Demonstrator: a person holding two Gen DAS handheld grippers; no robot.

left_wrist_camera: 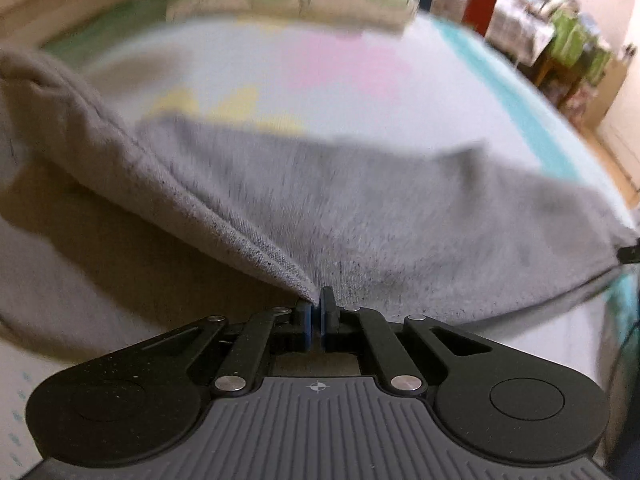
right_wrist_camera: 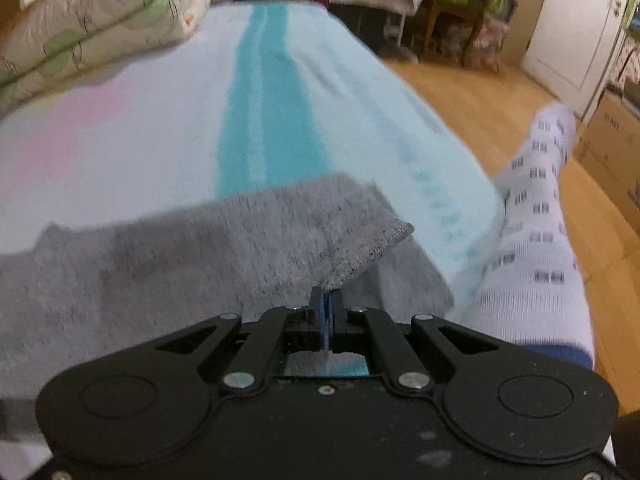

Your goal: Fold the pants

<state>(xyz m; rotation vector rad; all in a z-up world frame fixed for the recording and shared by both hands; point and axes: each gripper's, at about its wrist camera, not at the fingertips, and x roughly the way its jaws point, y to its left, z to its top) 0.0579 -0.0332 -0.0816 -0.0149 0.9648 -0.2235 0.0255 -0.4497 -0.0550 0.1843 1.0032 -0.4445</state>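
Bed (right_wrist_camera: 132, 152): grey pants (left_wrist_camera: 360, 208) spread across near part, near edge raised. Your left tongs (left_wrist_camera: 317, 306) pinch seam corner; right tongs (right_wrist_camera: 327, 298) pinch ribbed hem. Fold looks underway, not laid down; smoothing left. Pants' full outline cut off, blurred; layer count unclear.

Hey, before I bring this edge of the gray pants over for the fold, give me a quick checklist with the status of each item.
1. Left gripper shut on the gray pants: ok, fabric edge pinched.
2. Right gripper shut on the pants' ribbed band: ok.
3. Held edge lifted off the bed sheet: ok, shadow beneath it.
4. Bed surface ahead free for laying down: ok; folded quilts sit at the far end.
5. Fabric smooth between the grippers: cannot tell, both views are blurred.
6. Pant legs aligned: cannot tell.
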